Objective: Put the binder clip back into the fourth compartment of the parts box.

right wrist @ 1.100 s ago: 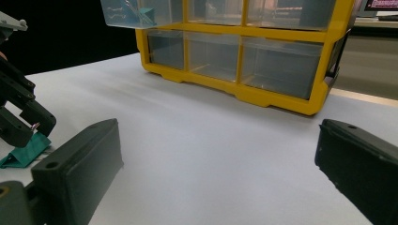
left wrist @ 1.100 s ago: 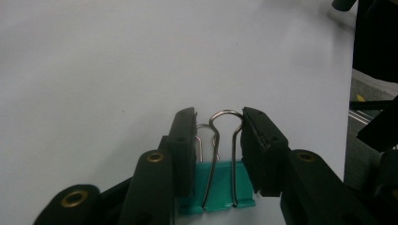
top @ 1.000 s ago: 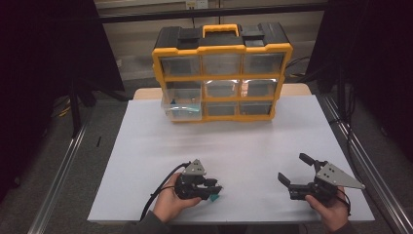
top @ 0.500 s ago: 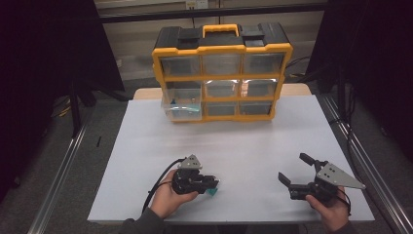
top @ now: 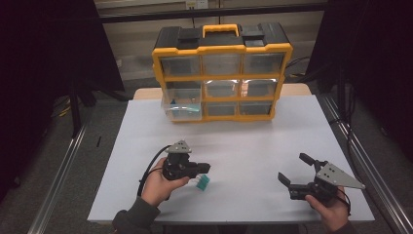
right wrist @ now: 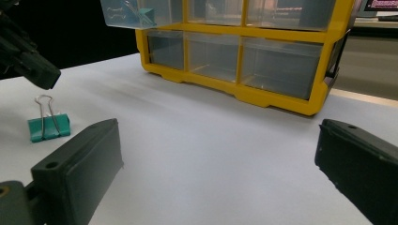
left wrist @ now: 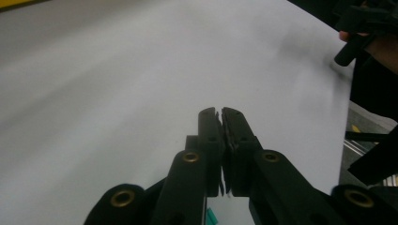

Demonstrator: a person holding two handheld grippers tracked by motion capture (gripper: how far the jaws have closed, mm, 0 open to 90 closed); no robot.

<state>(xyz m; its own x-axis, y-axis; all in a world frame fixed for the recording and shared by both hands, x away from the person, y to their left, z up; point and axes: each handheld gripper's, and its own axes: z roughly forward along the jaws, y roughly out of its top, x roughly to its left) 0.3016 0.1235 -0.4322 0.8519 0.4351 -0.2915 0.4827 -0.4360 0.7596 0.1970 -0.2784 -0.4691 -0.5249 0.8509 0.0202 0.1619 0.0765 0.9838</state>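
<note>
Tongs in the left hand (top: 202, 168) are seen with jaws pressed together on nothing, having just been closing; they are held above the bench (top: 243, 136), just beside a teal binder clip (top: 202, 183) that lies loose on the white surface. Right tongs (top: 294, 171) are held wide open and empty, well apart from the clip. Behind, a yellow drawer cabinet (top: 221, 73) is stood with one clear drawer (top: 181, 107) pulled out. The clip appears missed or let go; next, the left jaws must be reopened and lowered around it.
</note>
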